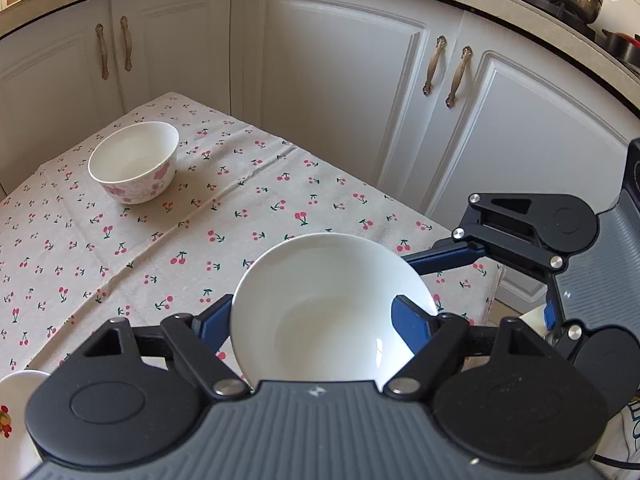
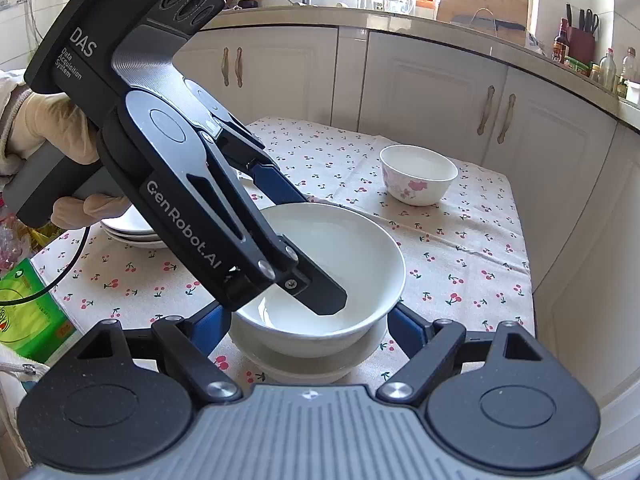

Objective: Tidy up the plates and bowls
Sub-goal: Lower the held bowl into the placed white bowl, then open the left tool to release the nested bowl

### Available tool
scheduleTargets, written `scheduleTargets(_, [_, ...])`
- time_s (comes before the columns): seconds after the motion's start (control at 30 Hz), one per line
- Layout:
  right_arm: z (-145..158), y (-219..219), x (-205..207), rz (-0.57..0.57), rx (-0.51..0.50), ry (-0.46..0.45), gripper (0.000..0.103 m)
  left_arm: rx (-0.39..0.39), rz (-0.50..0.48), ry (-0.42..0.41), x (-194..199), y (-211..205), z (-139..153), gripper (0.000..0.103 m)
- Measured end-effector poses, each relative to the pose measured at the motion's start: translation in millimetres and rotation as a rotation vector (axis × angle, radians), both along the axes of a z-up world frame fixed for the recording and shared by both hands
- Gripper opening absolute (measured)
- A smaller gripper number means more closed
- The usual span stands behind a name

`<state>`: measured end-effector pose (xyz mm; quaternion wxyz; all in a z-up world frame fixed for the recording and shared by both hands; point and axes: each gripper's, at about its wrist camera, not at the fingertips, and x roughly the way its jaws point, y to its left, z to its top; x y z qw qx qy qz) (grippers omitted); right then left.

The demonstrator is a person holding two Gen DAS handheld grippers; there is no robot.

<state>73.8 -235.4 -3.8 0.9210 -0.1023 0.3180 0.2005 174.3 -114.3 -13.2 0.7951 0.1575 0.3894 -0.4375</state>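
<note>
Underneath — cherry-print tablecloth (image 1: 248, 216), white cabinets (image 1: 340, 80)

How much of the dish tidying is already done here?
Done: a pile of white plates at the table's edge. In hand: the left gripper grips the plain white bowl over another white dish. Left: the pink-flowered bowl stands alone.

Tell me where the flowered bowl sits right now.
The flowered bowl stands alone on the cherry-print cloth near the table's far edge, by the cabinets; upper left in the left wrist view, beyond the plain white bowl.
</note>
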Motion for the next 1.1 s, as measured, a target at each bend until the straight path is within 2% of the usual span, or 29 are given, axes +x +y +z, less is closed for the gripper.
scheduleTargets(0.8, [-8,-1,3,-0.004,0.005,0.043,0.089,0.003,-0.008,0.027,4,-4,-9,0.084])
scheduleTargets(0.9, [-7,-1,-1,0.003,0.015,0.017,0.103,-0.010,-0.012,0.023,4,-3,-6,0.085])
scheduleTargets(1.1, [1,-1,-5,0.017,0.027,-0.014,0.103,-0.019,-0.001,0.002,4,2,2,0.087])
